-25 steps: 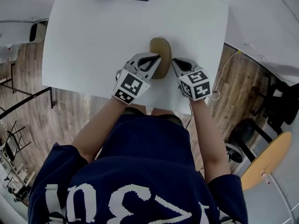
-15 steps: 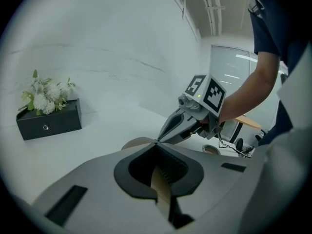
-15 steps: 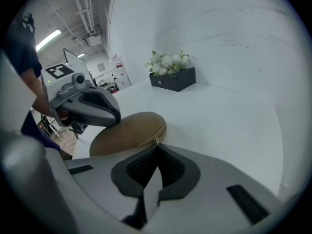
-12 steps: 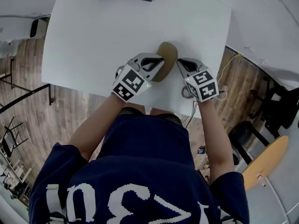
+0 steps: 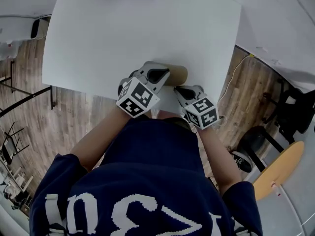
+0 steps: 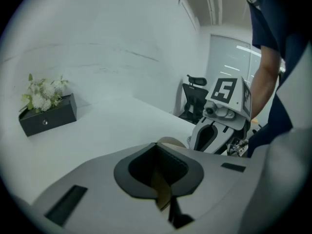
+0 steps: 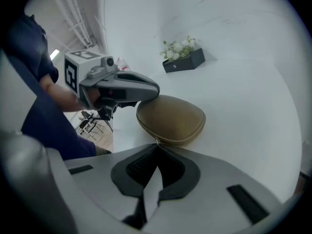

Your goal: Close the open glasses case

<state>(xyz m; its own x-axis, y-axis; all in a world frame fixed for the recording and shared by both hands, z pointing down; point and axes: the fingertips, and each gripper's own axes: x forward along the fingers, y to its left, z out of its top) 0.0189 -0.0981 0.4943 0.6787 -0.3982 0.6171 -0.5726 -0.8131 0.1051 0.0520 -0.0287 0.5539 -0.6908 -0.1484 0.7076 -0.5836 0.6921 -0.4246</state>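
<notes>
Glasses case (image 5: 178,75) lies crosswise near the front edge of the tabletop (image 5: 123,33) in the head view. Left gripper view: left claw (image 6: 163,152) pinches its tan end (the nearer hand). Right gripper view: right claw (image 7: 157,147), pressed together, faces its long side just ahead.
</notes>
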